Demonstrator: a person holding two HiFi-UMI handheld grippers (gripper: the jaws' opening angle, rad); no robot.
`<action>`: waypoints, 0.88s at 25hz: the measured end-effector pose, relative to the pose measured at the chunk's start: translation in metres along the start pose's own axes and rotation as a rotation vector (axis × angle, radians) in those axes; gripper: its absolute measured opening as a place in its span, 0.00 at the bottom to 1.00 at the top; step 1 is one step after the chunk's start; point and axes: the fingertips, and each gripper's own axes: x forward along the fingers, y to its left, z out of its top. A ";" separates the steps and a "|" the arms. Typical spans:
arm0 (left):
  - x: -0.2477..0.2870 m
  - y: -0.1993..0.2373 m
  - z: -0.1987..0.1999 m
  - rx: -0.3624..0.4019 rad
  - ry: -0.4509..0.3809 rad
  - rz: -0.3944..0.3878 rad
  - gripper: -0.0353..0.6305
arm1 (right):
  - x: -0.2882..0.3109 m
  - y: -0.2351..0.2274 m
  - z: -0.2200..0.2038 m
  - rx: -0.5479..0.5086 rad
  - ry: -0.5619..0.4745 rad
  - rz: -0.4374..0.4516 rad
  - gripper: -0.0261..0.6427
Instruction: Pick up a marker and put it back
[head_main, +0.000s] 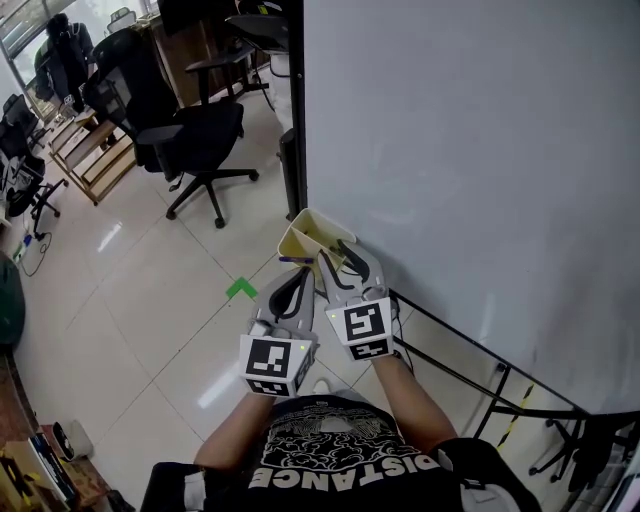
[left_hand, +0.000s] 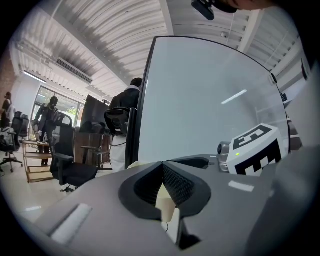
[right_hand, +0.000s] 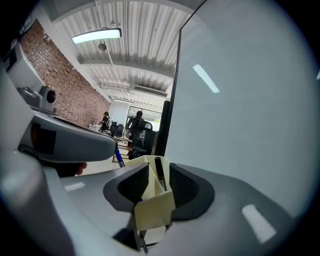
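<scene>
A pale yellow paper tray (head_main: 303, 232) hangs at the whiteboard's lower left corner. My right gripper (head_main: 341, 254) reaches into it and stands open. In the right gripper view its pads sit either side of the tray (right_hand: 152, 210), where a black marker (right_hand: 159, 172) leans, untouched by either pad. My left gripper (head_main: 297, 276) is beside it on the left, jaws shut tip to tip (left_hand: 163, 167). A blue marker (right_hand: 119, 157) pokes out just under the left gripper's tip (head_main: 296, 259). Whether it is gripped is hidden.
The whiteboard (head_main: 470, 180) fills the right side, with its black stand legs (head_main: 500, 385) on the tiled floor. A black office chair (head_main: 195, 135) stands to the left and a green tape mark (head_main: 241, 290) lies on the floor. People stand far back in the room.
</scene>
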 end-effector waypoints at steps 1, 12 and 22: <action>0.001 0.000 0.000 0.000 0.001 0.001 0.06 | 0.001 -0.002 0.000 -0.002 0.000 -0.005 0.19; 0.004 -0.002 -0.004 0.000 0.012 0.007 0.06 | -0.001 -0.010 -0.001 -0.048 -0.010 -0.036 0.09; -0.007 -0.004 0.001 -0.004 0.000 0.015 0.06 | -0.013 -0.007 0.013 -0.072 -0.056 -0.058 0.09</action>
